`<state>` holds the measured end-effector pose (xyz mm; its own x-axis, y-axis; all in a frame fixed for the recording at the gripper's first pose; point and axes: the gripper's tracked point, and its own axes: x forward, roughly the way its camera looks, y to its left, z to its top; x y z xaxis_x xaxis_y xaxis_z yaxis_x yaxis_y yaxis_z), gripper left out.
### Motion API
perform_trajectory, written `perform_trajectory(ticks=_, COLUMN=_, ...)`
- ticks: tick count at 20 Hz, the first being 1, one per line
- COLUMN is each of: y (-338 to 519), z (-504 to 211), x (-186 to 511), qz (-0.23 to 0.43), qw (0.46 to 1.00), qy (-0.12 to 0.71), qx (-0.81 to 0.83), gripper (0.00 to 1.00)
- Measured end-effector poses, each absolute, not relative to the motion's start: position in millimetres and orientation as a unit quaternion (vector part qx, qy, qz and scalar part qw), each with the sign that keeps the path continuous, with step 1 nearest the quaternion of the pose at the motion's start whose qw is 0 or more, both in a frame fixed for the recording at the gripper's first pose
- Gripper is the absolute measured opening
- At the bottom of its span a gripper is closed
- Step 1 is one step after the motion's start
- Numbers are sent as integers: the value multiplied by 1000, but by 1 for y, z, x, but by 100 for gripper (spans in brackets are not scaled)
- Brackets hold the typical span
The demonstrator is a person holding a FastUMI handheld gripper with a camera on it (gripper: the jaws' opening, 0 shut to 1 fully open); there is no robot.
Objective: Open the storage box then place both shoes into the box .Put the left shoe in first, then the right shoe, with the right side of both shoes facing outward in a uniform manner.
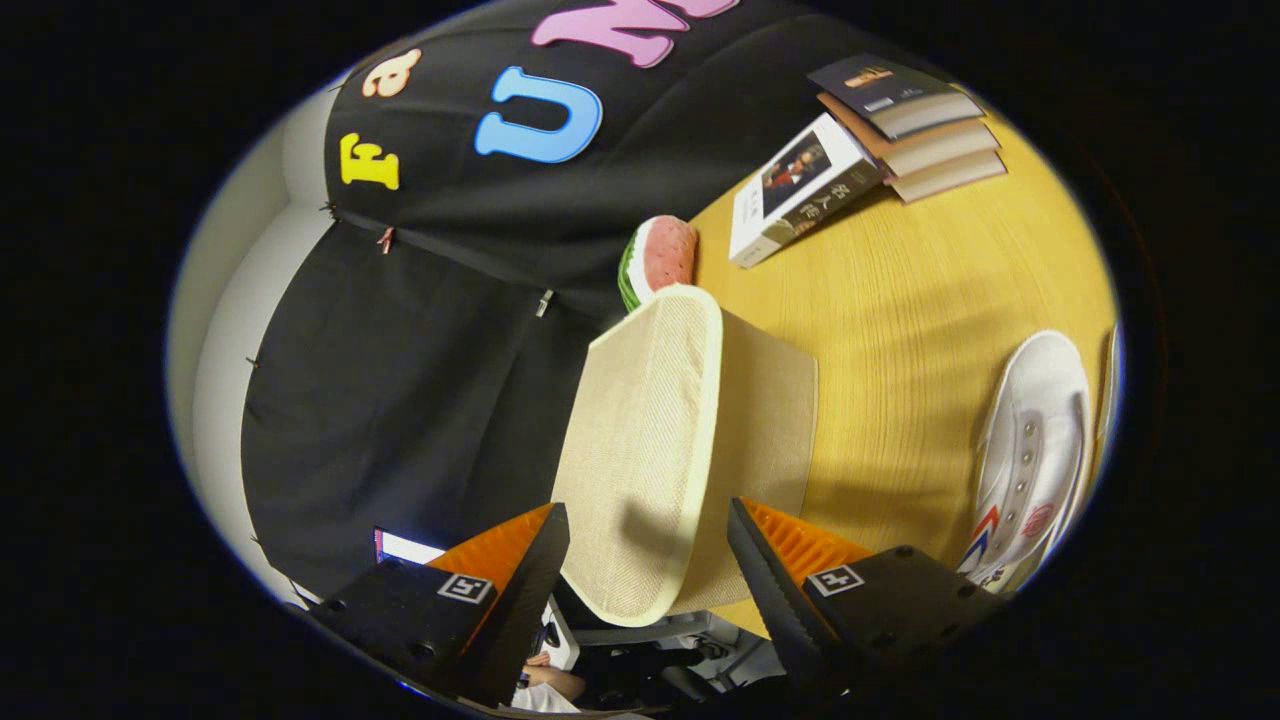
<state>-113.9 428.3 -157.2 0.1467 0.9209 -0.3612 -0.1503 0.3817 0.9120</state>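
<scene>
We see the scene rolled sideways, so the wooden table (900, 330) runs up one side and the black cloth wall (400, 380) fills the other. Our gripper (648, 570) stands with its two fingers spread apart, and the beige woven storage box (660, 440) sits in the gap between them. The box's pale rimmed lid edge (700, 420) reaches down between the fingertips, yet we cannot tell whether either finger actually touches it; a clear gap shows on both sides, so we read the tongs as open and gripping nothing.

The storage box stands at the table's near edge, close to where the table meets the cloth wall. A white canvas shoe (1030, 460) with red and blue marks near its heel lies on the tabletop, well apart from the box, beyond the right-hand finger. A sliver of a second pale object (1108, 385) shows just past that shoe; we cannot tell what it is.

At the table's far edge, a watermelon-slice toy (657, 258) sits just beyond the box. Near it one book (800, 190) lies flat, and a stack of three books (915, 125) rests toward the far corner.
</scene>
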Motion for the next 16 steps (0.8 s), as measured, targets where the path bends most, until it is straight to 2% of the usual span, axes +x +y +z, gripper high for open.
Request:
perform_trajectory(ticks=5, y=442, z=-161, x=-124, qz=402, qw=621, qy=532, qx=412, gripper=95)
perform_trajectory(ticks=9, y=434, z=-155, x=-119, qz=385, qw=624, qy=527, qx=430, gripper=23)
perform_trajectory(ticks=10, y=432, z=-145, x=-117, qz=390, qw=623, qy=522, qx=433, gripper=9)
perform_trajectory(ticks=12, y=432, z=-128, x=-121, qz=406, qw=619, qy=512, qx=434, gripper=5)
perform_trajectory(ticks=16, y=440, z=-82, x=-115, qz=427, qw=646, qy=469, qx=425, gripper=6)
